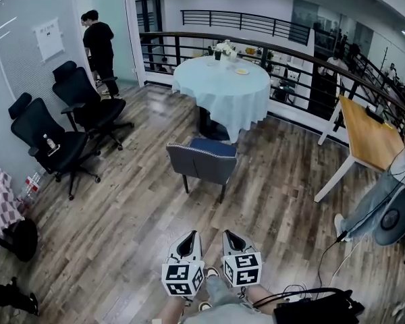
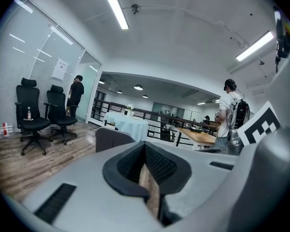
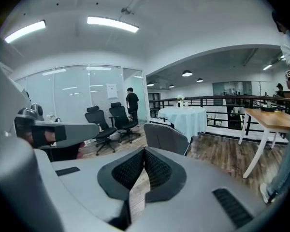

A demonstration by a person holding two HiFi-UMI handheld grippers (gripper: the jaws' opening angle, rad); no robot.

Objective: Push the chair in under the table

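A grey chair [image 1: 204, 163] with a blue seat stands on the wood floor, its back toward me, a little short of the round table [image 1: 221, 85] under a pale blue cloth. The same chair [image 2: 112, 139] shows low in the left gripper view and, as the chair [image 3: 166, 137], in the right gripper view. My left gripper [image 1: 187, 240] and right gripper [image 1: 233, 237] hang side by side near the bottom of the head view, well short of the chair's back. Both are shut, with nothing between the fingers.
Two black office chairs [image 1: 61, 140] stand at the left wall, and a person [image 1: 98, 46] stands beyond them. A wooden desk [image 1: 368, 133] on white legs is at the right, with a seated person's leg [image 1: 374, 204] and cables beside it. A railing [image 1: 256, 46] runs behind the table.
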